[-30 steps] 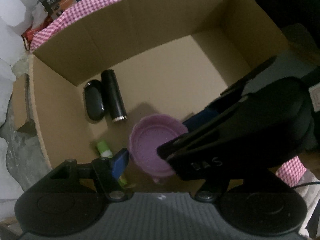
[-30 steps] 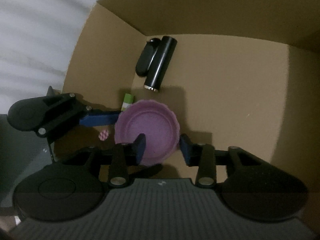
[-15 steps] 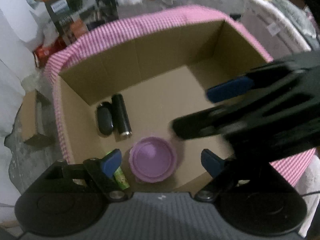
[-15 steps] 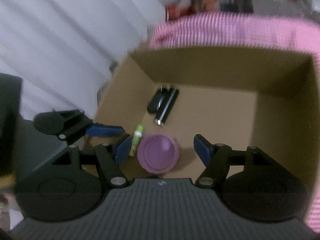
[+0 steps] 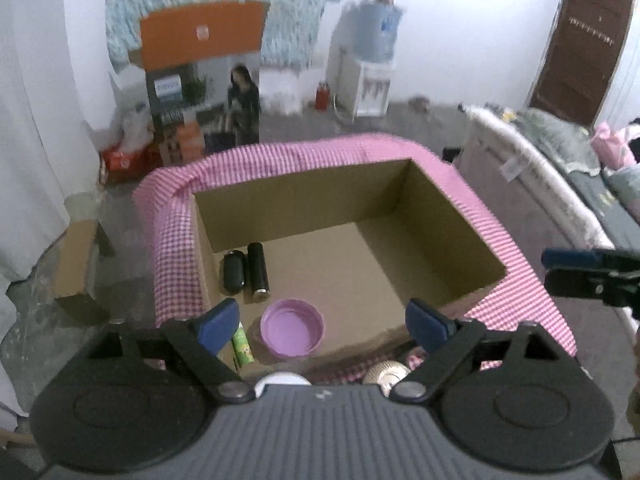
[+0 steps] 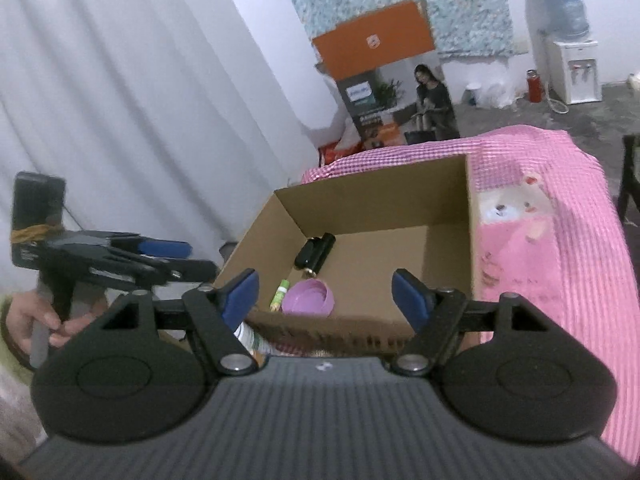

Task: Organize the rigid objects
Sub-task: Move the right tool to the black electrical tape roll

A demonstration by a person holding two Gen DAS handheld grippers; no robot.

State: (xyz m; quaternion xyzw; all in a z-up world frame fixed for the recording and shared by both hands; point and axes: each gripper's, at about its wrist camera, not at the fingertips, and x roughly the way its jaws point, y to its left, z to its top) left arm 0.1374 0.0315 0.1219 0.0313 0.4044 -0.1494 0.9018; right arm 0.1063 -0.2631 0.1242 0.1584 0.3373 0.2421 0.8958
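The box (image 5: 344,236) sits on the pink-checked cloth (image 5: 520,280), and the purple bowl (image 5: 292,334) lies on its floor at the near edge, beside the green tube (image 5: 242,346). A black case (image 5: 234,270) and black cylinder (image 5: 258,270) lie side by side toward the far left corner.

The left gripper (image 5: 320,320) and right gripper (image 6: 324,292) both stand wide apart with nothing between the fingers.

Risks, as I judge them: a white lid (image 5: 282,378) and a ribbed gold thing (image 5: 386,372) sit just outside the near wall, half hidden under the left gripper. Reaching for them blind could knock the wall or drag the cloth. The bowl also crowds the tube.

Compared with a second ago, both grippers were low inside the box around the bowl; now both are raised and pulled back, their jaws having just been opening.
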